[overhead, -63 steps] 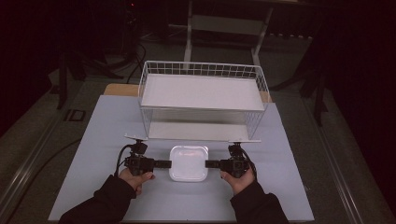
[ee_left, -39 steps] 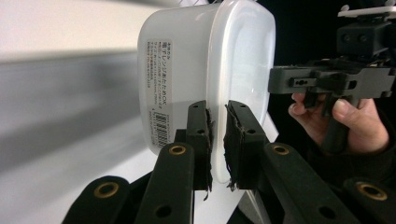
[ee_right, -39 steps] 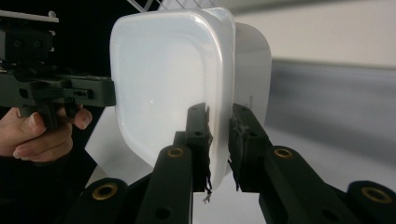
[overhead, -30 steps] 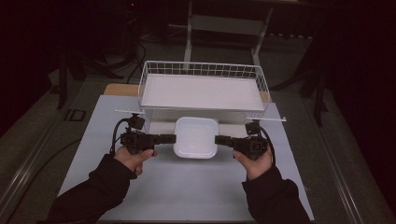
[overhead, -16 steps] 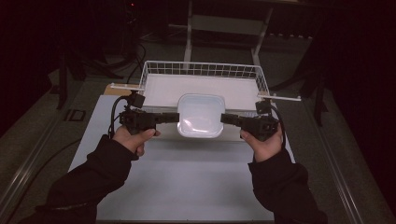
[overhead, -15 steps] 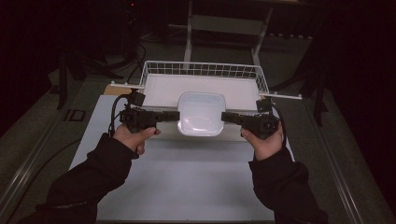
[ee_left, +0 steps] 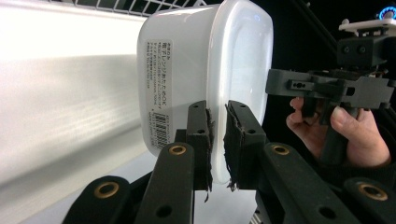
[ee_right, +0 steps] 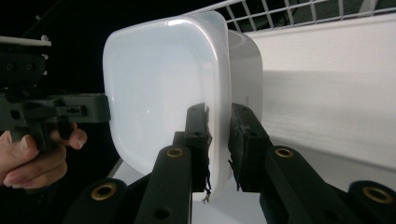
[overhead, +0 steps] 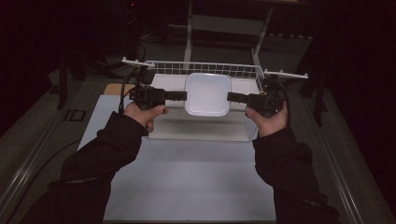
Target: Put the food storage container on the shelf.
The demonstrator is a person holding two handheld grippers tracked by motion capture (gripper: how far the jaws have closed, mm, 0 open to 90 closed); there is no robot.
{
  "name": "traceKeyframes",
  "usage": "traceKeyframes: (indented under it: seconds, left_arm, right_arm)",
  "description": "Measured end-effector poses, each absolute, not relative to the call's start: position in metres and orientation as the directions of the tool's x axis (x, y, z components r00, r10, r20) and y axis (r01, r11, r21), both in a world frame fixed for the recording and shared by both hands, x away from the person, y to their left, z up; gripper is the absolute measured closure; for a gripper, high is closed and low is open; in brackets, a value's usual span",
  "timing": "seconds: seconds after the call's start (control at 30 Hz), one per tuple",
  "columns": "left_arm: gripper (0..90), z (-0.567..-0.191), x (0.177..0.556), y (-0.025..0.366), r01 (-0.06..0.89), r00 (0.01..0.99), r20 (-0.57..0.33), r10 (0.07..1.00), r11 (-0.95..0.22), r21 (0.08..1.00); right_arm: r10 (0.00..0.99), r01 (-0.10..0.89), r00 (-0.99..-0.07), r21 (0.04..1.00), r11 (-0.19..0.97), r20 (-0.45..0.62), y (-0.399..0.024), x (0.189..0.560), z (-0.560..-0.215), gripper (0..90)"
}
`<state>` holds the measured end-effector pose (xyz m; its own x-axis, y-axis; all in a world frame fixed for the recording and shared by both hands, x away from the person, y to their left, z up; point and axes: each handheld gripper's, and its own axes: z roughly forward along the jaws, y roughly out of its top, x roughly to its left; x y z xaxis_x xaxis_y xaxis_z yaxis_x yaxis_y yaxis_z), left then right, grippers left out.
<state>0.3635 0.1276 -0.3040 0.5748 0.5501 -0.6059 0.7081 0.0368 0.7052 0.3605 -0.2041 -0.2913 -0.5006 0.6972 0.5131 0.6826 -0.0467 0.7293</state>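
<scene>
A white lidded plastic container [overhead: 208, 94] hangs in the air above the white wire basket [overhead: 201, 70], held from both sides. My left gripper [overhead: 183, 95] is shut on the rim at its left edge, and my right gripper [overhead: 231, 96] is shut on the rim at its right edge. In the left gripper view the container [ee_left: 196, 70] stands on edge, label and barcode showing, and the gripper [ee_left: 217, 140] pinches the lid's lip. The right gripper view has the container [ee_right: 163, 88] lid-side toward the far hand, its lip clamped by the gripper [ee_right: 218, 140].
The wire basket sits at the back of a pale table mat [overhead: 187, 177], its white floor [overhead: 201, 128] lying under the container. Both forearms in dark sleeves reach over the mat. Dark floor and metal stands surround the table.
Both grippers have lifted the container off the mat and carried it forward and up, from in front of the basket to above it.
</scene>
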Motion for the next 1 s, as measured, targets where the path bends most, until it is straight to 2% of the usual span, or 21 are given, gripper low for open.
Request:
traceKeyframes:
  seconds: [0.33, 0.67, 1.0]
  left_arm:
    - [79.4, -0.300, 0.395, 0.123, 0.735, 0.533, -0.630, 0.564, 0.060, 0.675]
    - [79.3, -0.314, 0.412, 0.127, 0.780, 0.482, -0.687, 0.544, 0.090, 0.619]
    - [79.0, -0.321, 0.422, 0.128, 0.795, 0.464, -0.697, 0.547, 0.091, 0.600]
  right_arm:
    - [0.727, 0.692, -0.460, 0.718, -0.066, 0.510, -0.203, 0.388, -0.280, 78.0]
    - [0.729, 0.723, -0.424, 0.686, -0.083, 0.536, -0.201, 0.408, -0.287, 78.2]
    - [0.727, 0.744, -0.403, 0.661, -0.094, 0.557, -0.200, 0.418, -0.294, 78.3]
